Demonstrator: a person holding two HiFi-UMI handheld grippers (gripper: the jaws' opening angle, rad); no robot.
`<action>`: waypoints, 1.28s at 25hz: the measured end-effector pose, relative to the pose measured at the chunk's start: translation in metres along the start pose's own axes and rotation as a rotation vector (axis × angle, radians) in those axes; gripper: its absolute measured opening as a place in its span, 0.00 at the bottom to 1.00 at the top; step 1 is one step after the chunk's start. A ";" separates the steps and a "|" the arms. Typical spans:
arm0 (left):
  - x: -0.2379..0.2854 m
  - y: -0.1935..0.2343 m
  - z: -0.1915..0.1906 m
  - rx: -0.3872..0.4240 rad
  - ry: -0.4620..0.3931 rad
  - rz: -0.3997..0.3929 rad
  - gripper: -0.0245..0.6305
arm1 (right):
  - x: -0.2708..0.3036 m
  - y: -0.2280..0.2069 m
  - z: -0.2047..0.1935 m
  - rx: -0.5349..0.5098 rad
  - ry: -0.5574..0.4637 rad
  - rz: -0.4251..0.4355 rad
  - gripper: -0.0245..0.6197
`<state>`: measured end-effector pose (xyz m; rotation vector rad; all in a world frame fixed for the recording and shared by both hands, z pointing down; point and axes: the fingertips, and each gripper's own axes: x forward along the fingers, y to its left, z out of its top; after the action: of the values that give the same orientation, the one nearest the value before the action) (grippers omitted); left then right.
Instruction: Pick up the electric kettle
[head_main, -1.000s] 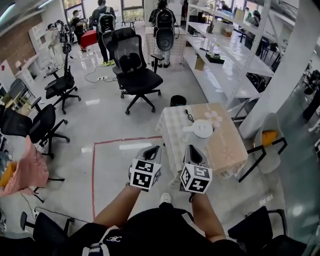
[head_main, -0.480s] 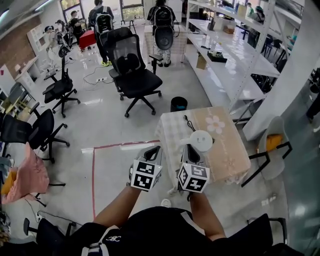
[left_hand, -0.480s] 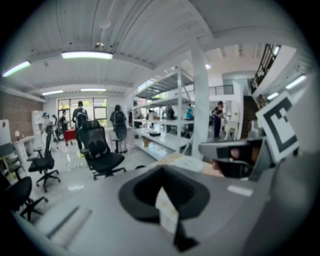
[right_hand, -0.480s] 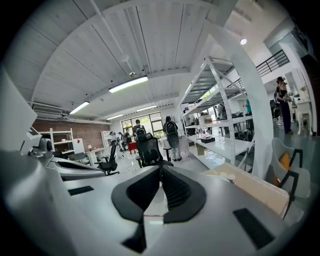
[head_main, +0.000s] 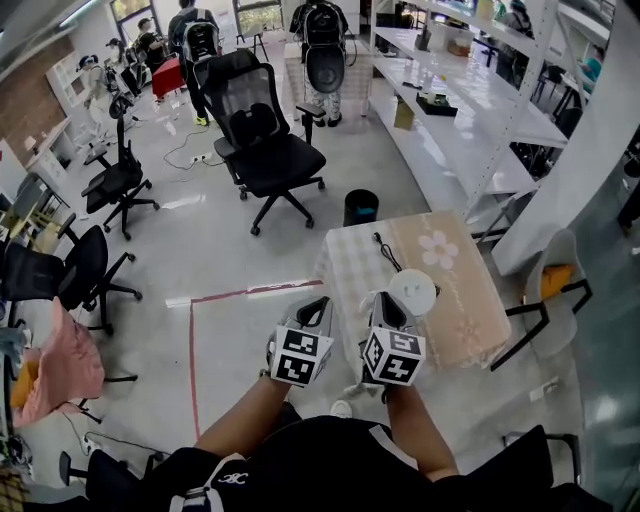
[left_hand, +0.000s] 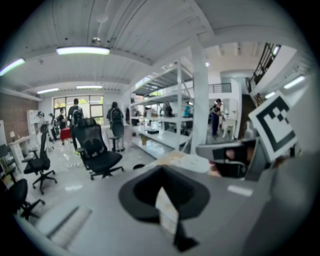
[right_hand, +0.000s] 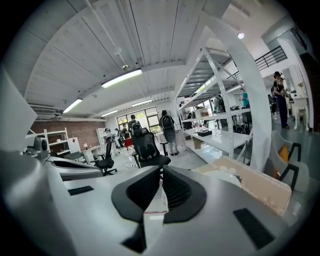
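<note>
The white electric kettle (head_main: 412, 290) stands on a small table with a checked and flowered cloth (head_main: 470, 320), its black cord (head_main: 386, 250) trailing toward the far edge. Both grippers are held out side by side at the table's near left corner. My right gripper (head_main: 386, 301) is shut and empty, just left of and short of the kettle. My left gripper (head_main: 320, 304) hangs over the floor beside the table, jaws together, empty. The kettle shows past the jaws in the left gripper view (left_hand: 196, 162) and in the right gripper view (right_hand: 223, 176).
A black office chair (head_main: 262, 130) and a small black bin (head_main: 361, 206) stand beyond the table. White shelving (head_main: 470, 110) runs along the right, with a grey chair holding a yellow cushion (head_main: 555, 280) next to the table. Red tape (head_main: 245, 293) marks the floor. People (head_main: 325, 50) stand far back.
The person has stepped toward the table. Both grippers came forward and a little down together, staying shut. The kettle now lies right beside the right gripper's tip.
</note>
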<state>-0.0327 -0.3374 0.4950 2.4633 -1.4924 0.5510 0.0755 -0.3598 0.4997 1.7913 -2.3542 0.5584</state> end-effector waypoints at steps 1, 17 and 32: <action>0.005 0.005 -0.001 -0.004 0.001 -0.008 0.04 | 0.005 0.001 0.000 -0.004 0.001 -0.010 0.04; 0.066 0.030 0.005 0.085 0.043 -0.336 0.04 | 0.025 -0.016 -0.043 0.092 0.013 -0.331 0.04; 0.048 0.032 -0.035 0.101 0.121 -0.357 0.04 | 0.060 -0.032 -0.137 0.204 0.136 -0.269 0.32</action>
<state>-0.0480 -0.3784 0.5468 2.6336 -0.9705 0.7017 0.0722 -0.3709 0.6524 2.0387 -1.9865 0.8739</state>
